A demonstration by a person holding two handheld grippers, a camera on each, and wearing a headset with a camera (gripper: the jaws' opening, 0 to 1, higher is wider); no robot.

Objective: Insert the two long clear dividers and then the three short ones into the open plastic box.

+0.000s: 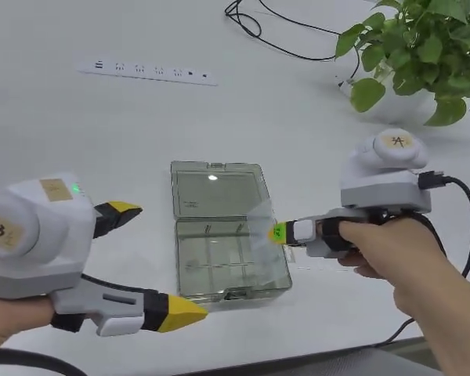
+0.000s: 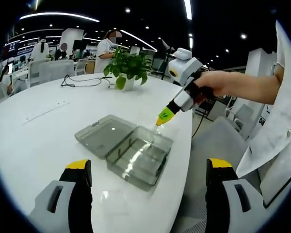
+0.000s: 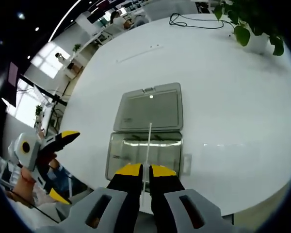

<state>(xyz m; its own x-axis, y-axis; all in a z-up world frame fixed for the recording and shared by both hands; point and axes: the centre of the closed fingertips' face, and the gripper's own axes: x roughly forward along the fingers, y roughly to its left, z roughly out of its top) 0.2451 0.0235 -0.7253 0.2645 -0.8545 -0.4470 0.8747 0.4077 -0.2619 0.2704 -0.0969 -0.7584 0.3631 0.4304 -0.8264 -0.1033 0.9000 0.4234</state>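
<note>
As right gripper (image 3: 142, 171) pinches clear divider (image 3: 149, 138) above open box (image 1: 178, 252), left gripper (image 1: 171, 261) gapes

The right gripper (image 3: 145, 170) pinched a clear divider (image 3: 149, 145) edge-on over the open plastic box (image 3: 117, 156) on the white desk (image 3: 223, 97), the left gripper (image 3: 65, 167) spread-jawed at lower left.

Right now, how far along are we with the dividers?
Some dividers seem seated in the box; count unclear. In hand: right gripper shut on a clear divider over the box, left gripper open. Left: seating it, plus faint clear pieces on the table.
</note>
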